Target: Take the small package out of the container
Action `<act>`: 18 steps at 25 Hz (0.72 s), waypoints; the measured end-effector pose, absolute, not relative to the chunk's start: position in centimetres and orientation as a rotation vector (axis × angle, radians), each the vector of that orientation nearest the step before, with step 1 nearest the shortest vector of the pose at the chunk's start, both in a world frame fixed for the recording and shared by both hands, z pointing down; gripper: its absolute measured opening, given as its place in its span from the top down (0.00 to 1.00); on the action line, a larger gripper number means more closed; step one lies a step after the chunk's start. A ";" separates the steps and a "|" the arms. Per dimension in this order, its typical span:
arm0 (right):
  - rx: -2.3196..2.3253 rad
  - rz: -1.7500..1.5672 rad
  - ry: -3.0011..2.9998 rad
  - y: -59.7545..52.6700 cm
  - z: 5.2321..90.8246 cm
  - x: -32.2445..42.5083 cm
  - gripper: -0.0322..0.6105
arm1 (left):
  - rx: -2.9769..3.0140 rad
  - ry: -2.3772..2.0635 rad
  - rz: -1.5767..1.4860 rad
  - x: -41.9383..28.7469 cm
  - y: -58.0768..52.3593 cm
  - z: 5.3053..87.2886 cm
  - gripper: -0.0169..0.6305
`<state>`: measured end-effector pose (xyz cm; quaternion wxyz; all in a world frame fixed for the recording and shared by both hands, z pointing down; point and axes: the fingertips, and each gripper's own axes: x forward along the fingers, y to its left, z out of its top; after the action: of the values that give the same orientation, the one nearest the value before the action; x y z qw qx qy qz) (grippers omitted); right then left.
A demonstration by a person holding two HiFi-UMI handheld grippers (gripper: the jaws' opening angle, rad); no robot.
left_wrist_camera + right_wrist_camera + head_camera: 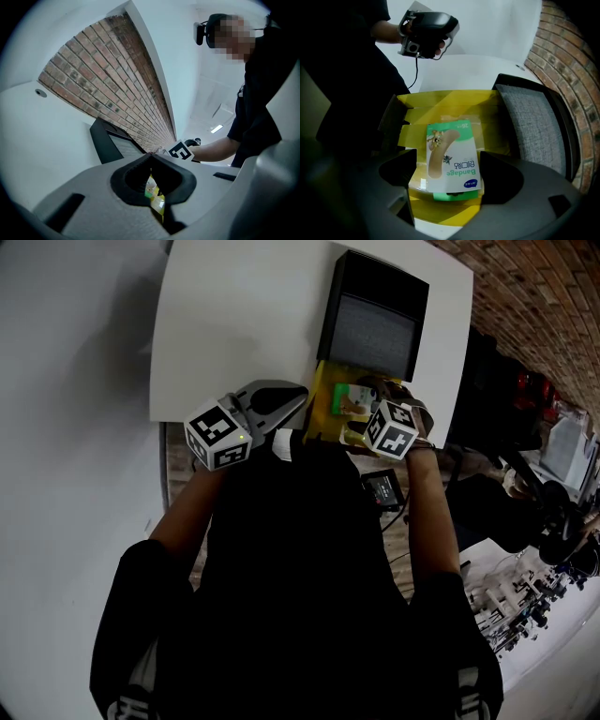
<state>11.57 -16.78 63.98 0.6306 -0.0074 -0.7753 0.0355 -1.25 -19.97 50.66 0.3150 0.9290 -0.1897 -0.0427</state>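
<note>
Light: dim overall, white table (234, 315) brightest. Source: ceiling strip lamp (216, 128) (left gripper view). Fisheye curvature, dark vignetted corners; nearest parts soft.

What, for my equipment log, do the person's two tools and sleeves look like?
The left tool and right tool are grey moulded shells with black pads lining the jaws. Each carries a white cube with black square markers: left cube, right cube. The left tool's handle is black, trailing a dark cable. The person wears a black short-sleeved top.
</note>
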 end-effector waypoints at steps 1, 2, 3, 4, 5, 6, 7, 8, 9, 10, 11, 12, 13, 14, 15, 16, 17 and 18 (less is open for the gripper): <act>-0.016 0.080 -1.773 -16.8 64.0 11.6 0.28 | 2.449 -0.499 -0.113 -1.2 -20.0 50.6 0.95; -0.016 0.078 -1.771 -16.8 64.1 11.6 0.28 | 2.451 -0.498 -0.113 -1.2 -20.0 50.6 0.95; -0.016 0.076 -1.768 -16.8 64.1 11.6 0.28 | 2.452 -0.497 -0.113 -1.2 -19.9 50.6 0.95; -0.016 0.073 -1.766 -16.7 64.1 11.7 0.29 | 2.452 -0.497 -0.112 -1.2 -19.9 50.6 0.95; -0.015 0.070 -1.765 -16.7 64.1 11.7 0.29 | 2.451 -0.497 -0.112 -1.2 -19.8 50.6 0.95; -0.014 0.068 -1.765 -16.7 64.1 11.7 0.29 | 2.449 -0.497 -0.112 -1.2 -19.8 50.6 0.95; -0.011 0.066 -1.764 -16.7 64.1 11.7 0.30 | 2.447 -0.498 -0.112 -1.3 -19.7 50.7 0.95; -0.008 0.062 -1.762 -16.8 64.1 11.8 0.32 | 2.444 -0.498 -0.112 -1.3 -19.7 50.7 0.95; -0.005 0.055 -1.760 -16.8 64.1 11.8 0.37 | 2.443 -0.498 -0.110 -1.3 -19.6 50.8 0.95; -0.002 0.049 -1.757 -16.9 64.1 11.9 0.41 | 2.443 -0.498 -0.108 -1.3 -19.5 50.9 0.95; 0.000 0.043 -1.755 -16.9 64.2 11.9 0.41 | 2.443 -0.496 -0.107 -1.3 -19.5 51.0 0.95; 0.001 0.039 -1.753 -16.9 64.2 11.9 0.41 | 2.442 -0.494 -0.107 -1.2 -19.4 51.0 0.95; 0.000 0.036 -1.751 -16.9 64.1 11.9 0.41 | 2.441 -0.492 -0.107 -1.2 -19.3 51.1 0.95; -0.001 0.034 -1.751 -16.8 64.1 11.8 0.41 | 2.441 -0.490 -0.106 -1.2 -19.2 51.1 0.95; -0.002 0.033 -1.751 -16.7 64.1 11.8 0.41 | 2.442 -0.488 -0.106 -1.2 -19.2 51.1 0.95; -0.003 0.032 -1.752 -16.6 64.0 11.8 0.41 | 2.442 -0.486 -0.105 -1.1 -19.2 51.0 0.95; -0.002 0.031 -1.754 -16.6 64.0 11.8 0.41 | 2.443 -0.484 -0.106 -1.0 -19.2 51.0 0.95; 0.000 0.031 -1.757 -16.5 64.0 11.8 0.41 | 2.445 -0.482 -0.108 -0.9 -19.2 50.9 0.95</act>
<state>11.79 -16.51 63.96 0.6383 0.0000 -0.7697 0.0136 -0.95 -19.16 50.93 0.3181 0.9293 -0.1832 -0.0409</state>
